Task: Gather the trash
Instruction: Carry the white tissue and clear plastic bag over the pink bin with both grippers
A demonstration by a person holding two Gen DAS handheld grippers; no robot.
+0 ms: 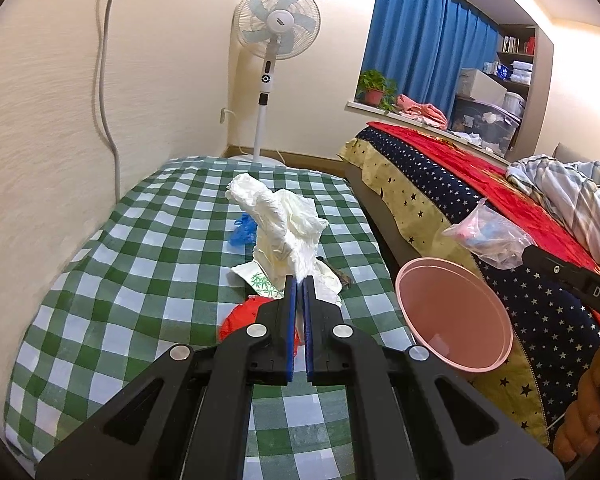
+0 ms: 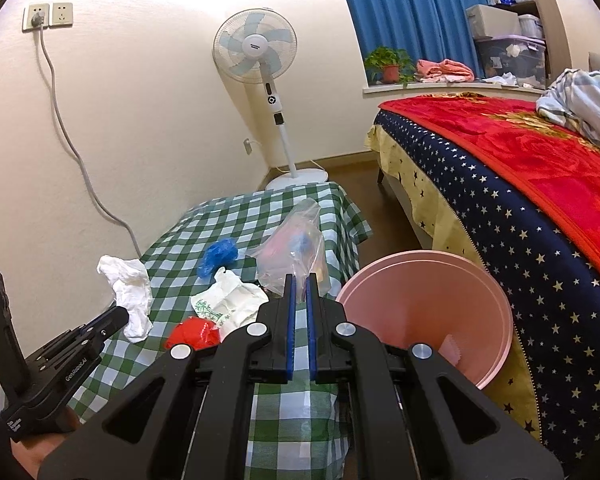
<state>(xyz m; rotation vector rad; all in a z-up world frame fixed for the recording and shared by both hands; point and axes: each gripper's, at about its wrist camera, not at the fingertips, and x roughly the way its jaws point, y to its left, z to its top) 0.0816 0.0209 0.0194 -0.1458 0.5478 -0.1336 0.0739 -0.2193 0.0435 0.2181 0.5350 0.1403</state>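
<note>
Green-checked bench (image 2: 236, 216) beside the bed carries the leftovers: printed paper (image 2: 224, 304), red scrap (image 2: 192, 332), blue scrap (image 2: 218, 256). Pink bin (image 2: 424, 312) looks nearly empty. Left hand-held gripper (image 1: 299, 280) pinches white wrapping (image 1: 280, 232); right hand-held gripper (image 2: 300, 280) pinches a clear bag (image 2: 292, 252). Neither is binned yet.

Crinkled white paper (image 1: 278, 228) and a glossy clear plastic bag (image 2: 292, 248) are showing above matt checked cloth (image 1: 148, 264); the pink bin (image 2: 428, 312) is looking smooth plastic.
</note>
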